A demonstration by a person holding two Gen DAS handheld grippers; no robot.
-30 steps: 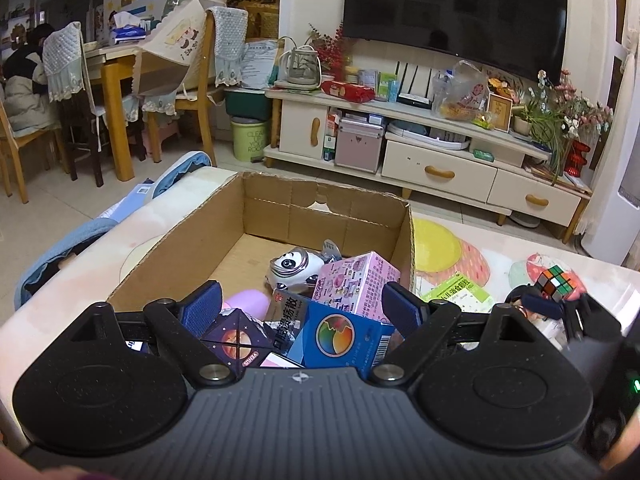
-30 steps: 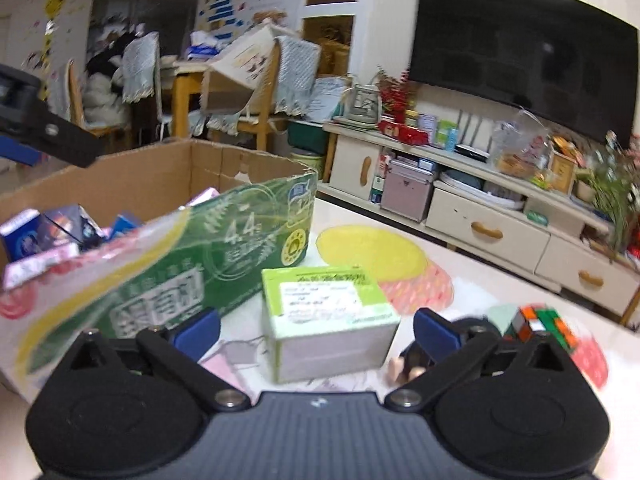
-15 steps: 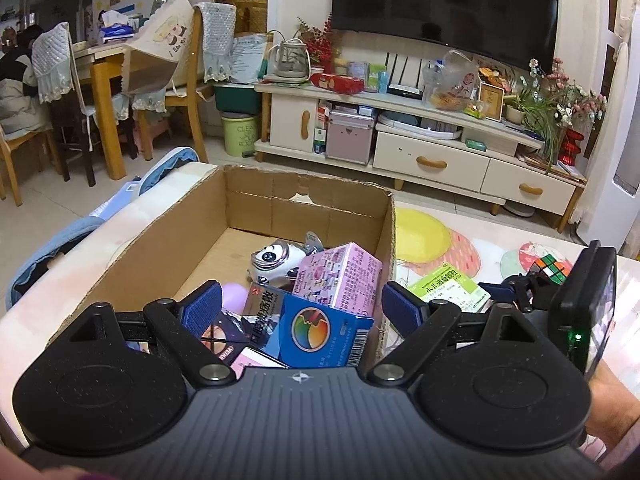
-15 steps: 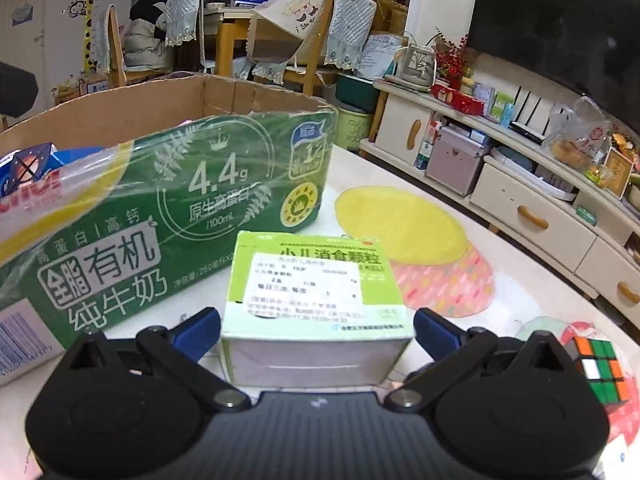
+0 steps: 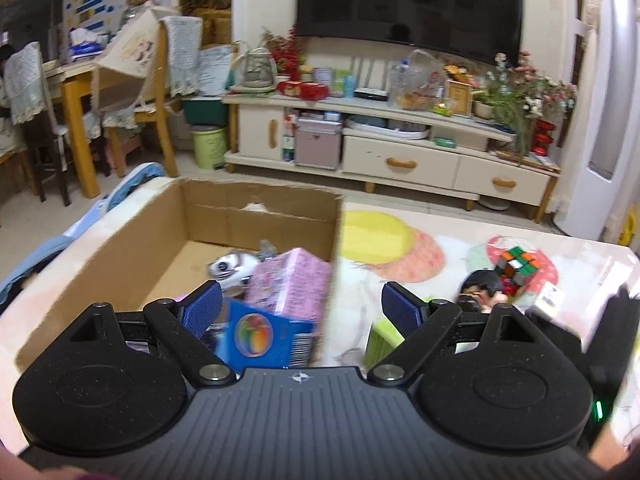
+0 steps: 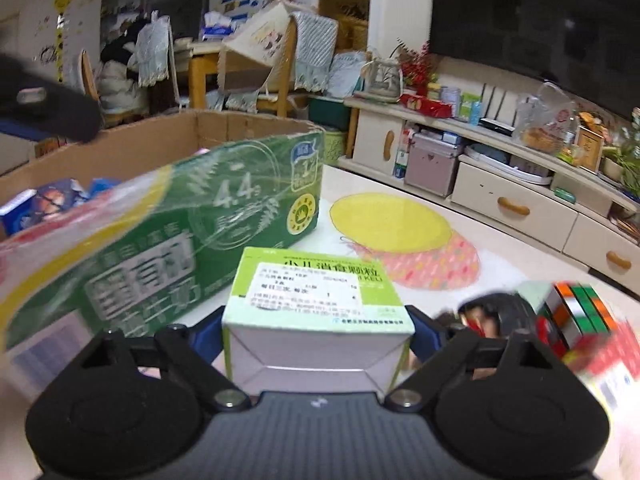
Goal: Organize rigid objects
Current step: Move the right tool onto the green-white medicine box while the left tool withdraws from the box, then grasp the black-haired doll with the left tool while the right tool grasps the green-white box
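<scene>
An open cardboard box [image 5: 256, 208] stands on the table and holds a pink box [image 5: 292, 284], a blue box [image 5: 260, 340] and a panda toy [image 5: 230, 266]. My left gripper [image 5: 300, 312] is open and empty above the box's right wall. My right gripper [image 6: 316, 332] has its jaws against both sides of a green-and-white medicine box [image 6: 316, 308] on the table beside the cardboard box's green printed wall [image 6: 192, 248]. A Rubik's cube [image 6: 576, 316] and a dark-haired figure [image 6: 496, 316] lie to the right; both also show in the left wrist view [image 5: 518, 266].
The table has a pale cloth with a yellow and pink print [image 5: 384, 240]. A TV cabinet [image 5: 400, 152] and a wooden chair [image 5: 136, 120] stand beyond the table. The left gripper's arm [image 6: 44, 108] shows at the upper left of the right wrist view.
My right gripper has moved forward and closed onto the medicine box. My left gripper has shifted to the right, over the box's right wall.
</scene>
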